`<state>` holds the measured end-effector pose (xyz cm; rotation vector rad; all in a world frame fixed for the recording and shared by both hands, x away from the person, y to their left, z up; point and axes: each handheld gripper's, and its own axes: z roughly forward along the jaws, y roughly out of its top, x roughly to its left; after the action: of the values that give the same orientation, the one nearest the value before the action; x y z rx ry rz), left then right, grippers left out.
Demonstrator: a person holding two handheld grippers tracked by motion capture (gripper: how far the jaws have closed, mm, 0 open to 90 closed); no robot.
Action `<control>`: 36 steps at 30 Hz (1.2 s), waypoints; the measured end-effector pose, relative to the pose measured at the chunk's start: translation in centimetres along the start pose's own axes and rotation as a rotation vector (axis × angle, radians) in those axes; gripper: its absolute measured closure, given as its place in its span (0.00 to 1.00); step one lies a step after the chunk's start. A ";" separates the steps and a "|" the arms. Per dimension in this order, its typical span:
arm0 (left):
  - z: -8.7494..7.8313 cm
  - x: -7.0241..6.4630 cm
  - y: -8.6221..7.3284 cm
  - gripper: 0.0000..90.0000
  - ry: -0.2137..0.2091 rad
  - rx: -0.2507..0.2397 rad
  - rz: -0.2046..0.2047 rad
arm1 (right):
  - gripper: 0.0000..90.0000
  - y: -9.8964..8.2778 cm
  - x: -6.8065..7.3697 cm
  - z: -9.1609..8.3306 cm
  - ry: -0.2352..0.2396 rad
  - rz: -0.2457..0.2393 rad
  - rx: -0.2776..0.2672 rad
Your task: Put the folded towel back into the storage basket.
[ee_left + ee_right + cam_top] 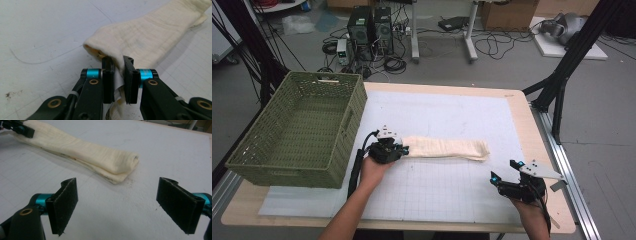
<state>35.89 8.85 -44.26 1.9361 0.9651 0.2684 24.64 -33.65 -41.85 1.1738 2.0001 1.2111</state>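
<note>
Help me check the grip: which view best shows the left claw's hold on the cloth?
The left gripper view: the left claw pinches the cloth end between its pads. The high view shows hand and cloth small; the right gripper view catches that claw at its top-left corner.

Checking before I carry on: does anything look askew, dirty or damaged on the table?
Nothing serious. The folded cloth lies flat, with small dark specks along its lower edge. The left gripper pinches one end; the basket stands upright.
</note>
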 end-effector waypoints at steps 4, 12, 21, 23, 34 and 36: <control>-0.2 -0.1 -0.2 0.89 -0.009 -0.012 0.012 | 0.17 0.8 -0.3 0.7 0.002 0.003 -0.004; -0.5 -0.2 -0.1 0.88 -0.018 -0.016 0.036 | 0.18 3.0 -1.1 3.4 0.011 0.015 -0.004; -0.4 -0.1 -0.2 0.88 -0.021 -0.008 0.041 | 0.37 3.5 -1.7 8.2 -0.013 0.038 0.133; -0.4 -0.1 -0.2 0.88 -0.022 -0.006 0.042 | 0.38 3.5 -1.8 8.5 -0.019 0.050 0.141; -0.2 0.0 -0.4 0.88 -0.008 0.033 0.075 | 0.53 1.9 -1.6 10.2 -0.005 0.106 0.235; -0.2 0.0 -0.4 0.88 -0.005 0.037 0.080 | 0.54 1.6 -1.6 10.1 -0.003 0.122 0.218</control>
<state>35.56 9.06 -44.45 2.0112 0.8960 0.2931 33.85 -30.33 -45.13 1.4194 2.1272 1.0665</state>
